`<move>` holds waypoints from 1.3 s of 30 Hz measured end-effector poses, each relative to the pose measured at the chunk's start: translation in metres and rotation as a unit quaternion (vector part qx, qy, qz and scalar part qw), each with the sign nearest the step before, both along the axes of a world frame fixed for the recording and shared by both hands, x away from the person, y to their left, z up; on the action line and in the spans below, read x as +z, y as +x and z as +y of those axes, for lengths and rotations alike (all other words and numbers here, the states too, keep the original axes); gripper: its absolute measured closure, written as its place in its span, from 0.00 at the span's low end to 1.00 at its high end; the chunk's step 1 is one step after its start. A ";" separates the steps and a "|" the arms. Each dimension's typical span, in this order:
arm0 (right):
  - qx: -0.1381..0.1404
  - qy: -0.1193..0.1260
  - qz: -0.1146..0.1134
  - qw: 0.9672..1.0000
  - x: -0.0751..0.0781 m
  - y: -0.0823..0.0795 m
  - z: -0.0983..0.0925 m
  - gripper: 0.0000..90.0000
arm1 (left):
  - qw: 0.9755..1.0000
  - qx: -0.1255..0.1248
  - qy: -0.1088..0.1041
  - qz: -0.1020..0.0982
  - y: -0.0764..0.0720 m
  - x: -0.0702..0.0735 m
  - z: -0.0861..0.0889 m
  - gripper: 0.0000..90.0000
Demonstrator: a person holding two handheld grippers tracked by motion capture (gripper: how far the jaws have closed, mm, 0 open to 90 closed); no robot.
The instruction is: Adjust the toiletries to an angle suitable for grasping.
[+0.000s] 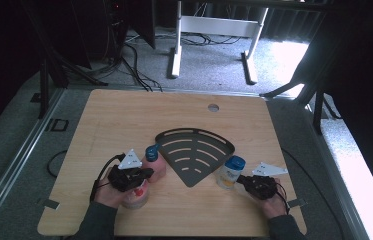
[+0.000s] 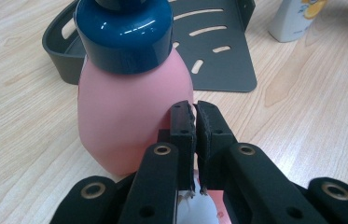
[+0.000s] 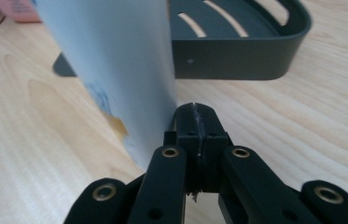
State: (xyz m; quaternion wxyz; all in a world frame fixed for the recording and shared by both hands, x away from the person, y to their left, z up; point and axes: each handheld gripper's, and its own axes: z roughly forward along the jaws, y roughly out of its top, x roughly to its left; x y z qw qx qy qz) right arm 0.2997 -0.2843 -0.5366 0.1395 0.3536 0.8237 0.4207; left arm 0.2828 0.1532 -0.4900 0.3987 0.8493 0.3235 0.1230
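Two bottles stand on the counter [image 1: 124, 115] beside a dark corner shelf [image 1: 194, 152]. Left hand-held gripper [image 2: 195, 109], jaws pressed together on nothing, touches the pink bottle [image 2: 125, 116] (blue cap). Right hand-held gripper [image 3: 195, 112], jaws likewise together, sits against the pale bottle [image 3: 115, 70].

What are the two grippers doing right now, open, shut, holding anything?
Left gripper: shut, empty, its tips beside the pink bottle.
Right gripper: shut, empty, its tips beside the white bottle.
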 end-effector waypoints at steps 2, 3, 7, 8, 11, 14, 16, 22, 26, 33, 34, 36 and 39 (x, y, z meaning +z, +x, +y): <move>0.014 0.002 -0.001 1.000 -0.001 -0.005 0.003 1.00 | 1.000 0.000 -0.001 0.000 0.000 0.000 0.000 0.95; 0.018 -0.002 -0.003 1.000 -0.001 -0.006 0.004 1.00 | 1.000 0.000 -0.001 0.000 0.000 0.000 0.000 0.95; 0.009 -0.015 -0.004 1.000 0.000 0.000 0.010 1.00 | 1.000 0.000 -0.002 0.000 0.000 0.000 0.000 0.95; 0.008 -0.013 -0.003 1.000 0.000 0.002 0.010 1.00 | 1.000 0.000 -0.002 0.000 0.000 0.000 0.000 0.95; 0.013 -0.011 0.000 1.000 -0.001 0.009 0.014 1.00 | 1.000 -0.002 0.000 0.001 0.000 0.000 0.000 0.95; 0.028 -0.005 0.005 1.000 -0.003 0.009 0.016 1.00 | 1.000 -0.002 0.000 0.001 0.001 0.000 0.001 0.95; 0.033 -0.011 0.005 0.999 -0.003 0.005 0.020 1.00 | 1.000 -0.002 0.000 0.001 0.000 0.000 0.000 0.95; 0.057 -0.021 0.003 0.998 -0.003 -0.007 0.035 1.00 | 1.000 -0.002 0.000 0.001 0.000 0.000 0.000 0.95; 0.076 -0.030 -0.001 0.997 -0.003 -0.011 0.048 1.00 | 1.000 -0.002 0.000 0.001 0.000 0.000 0.000 0.95; 0.109 -0.033 -0.003 0.993 -0.003 -0.021 0.073 1.00 | 1.000 -0.002 -0.001 0.001 0.000 -0.001 0.000 0.95; 0.112 -0.034 -0.004 0.993 -0.002 -0.022 0.076 1.00 | 1.000 -0.002 0.000 0.001 0.000 -0.001 0.000 0.95; 0.116 -0.035 -0.005 0.993 -0.002 -0.023 0.079 1.00 | 1.000 -0.002 -0.001 0.002 0.000 -0.001 0.000 0.95; 0.129 -0.033 -0.006 0.991 -0.002 -0.024 0.091 1.00 | 1.000 -0.002 -0.001 0.002 0.000 -0.001 0.000 0.95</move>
